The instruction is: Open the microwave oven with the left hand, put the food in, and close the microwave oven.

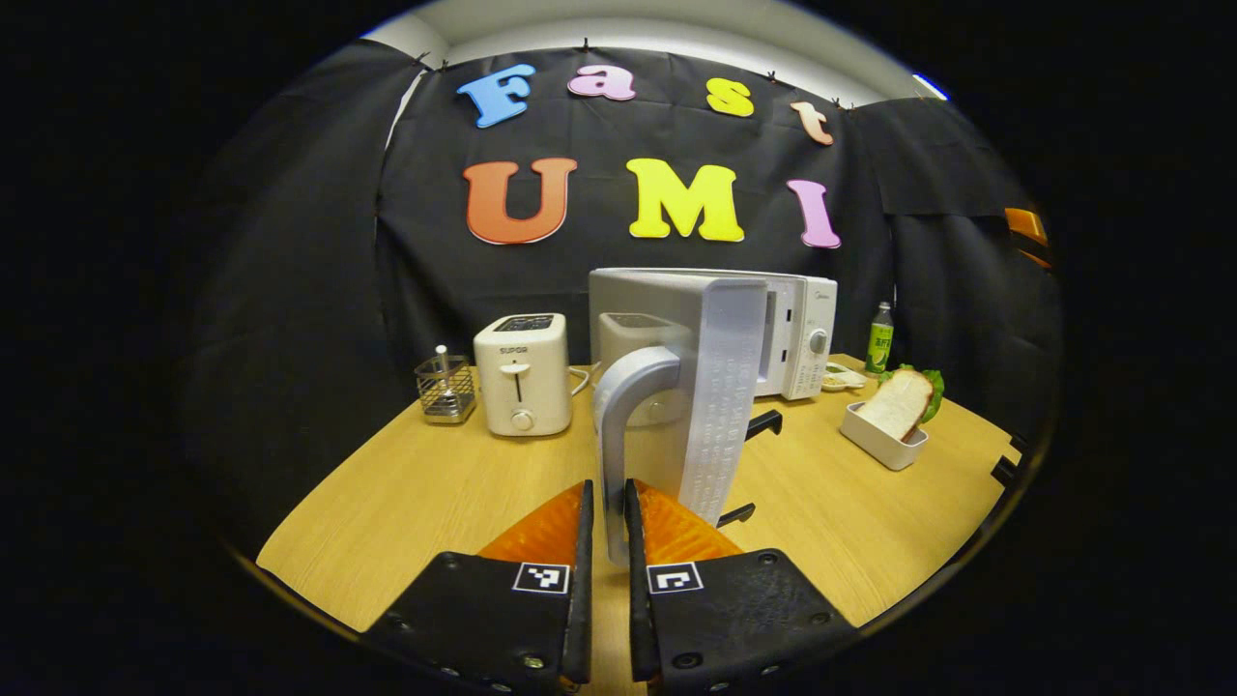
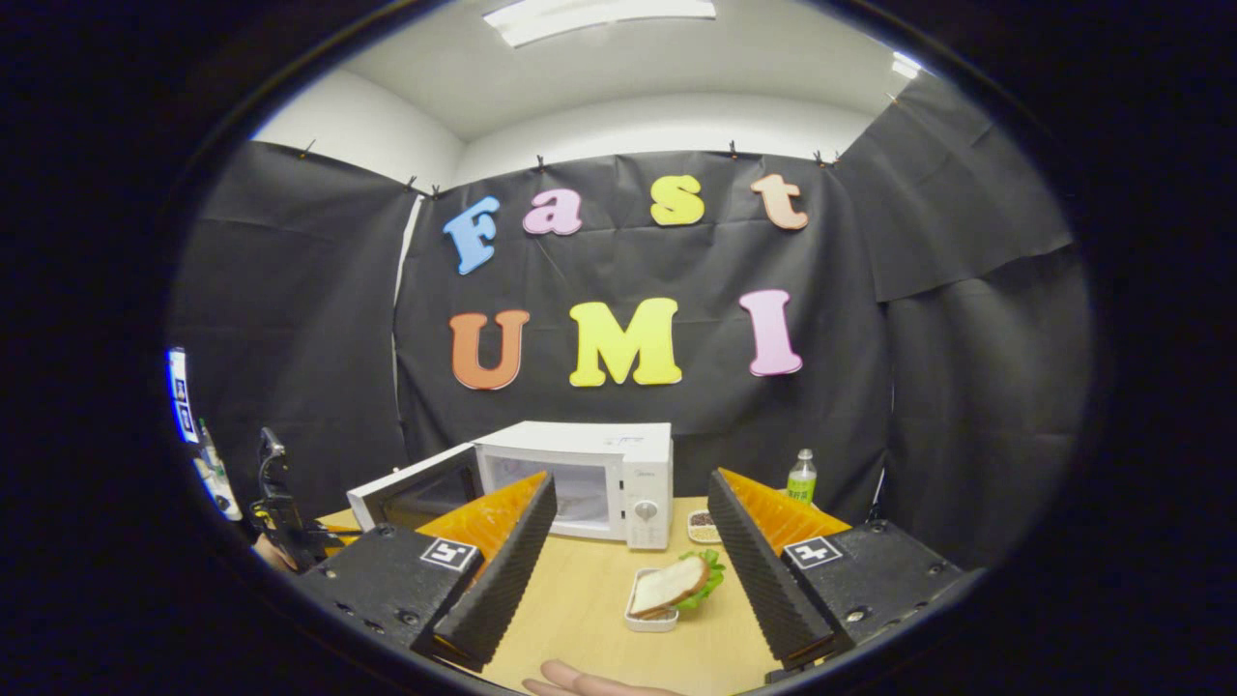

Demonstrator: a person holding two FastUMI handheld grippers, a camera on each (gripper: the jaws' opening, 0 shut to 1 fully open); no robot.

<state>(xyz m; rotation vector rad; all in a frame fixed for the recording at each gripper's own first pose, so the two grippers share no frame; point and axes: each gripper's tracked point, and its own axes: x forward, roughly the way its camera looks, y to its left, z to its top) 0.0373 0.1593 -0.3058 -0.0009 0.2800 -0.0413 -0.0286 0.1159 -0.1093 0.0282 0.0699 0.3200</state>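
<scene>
door handle (image 1: 626, 425) stands upright, seemingly pinched by left tongs (image 1: 607, 522); right tongs (image 2: 623, 551) spread above sandwich (image 2: 669, 585).

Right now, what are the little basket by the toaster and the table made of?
The little basket looks like shiny metal wire: you can see through its thin silvery mesh. The table looks like pale wood or a wood-look laminate, smooth and matte, with fine grain lines. Which of the two, I cannot tell.

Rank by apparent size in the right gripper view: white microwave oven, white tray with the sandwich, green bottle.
1. White microwave oven, largest by far.
2. White tray with the sandwich; nearer the camera, which flatters it.
3. Green bottle, smallest and farthest back.
</scene>
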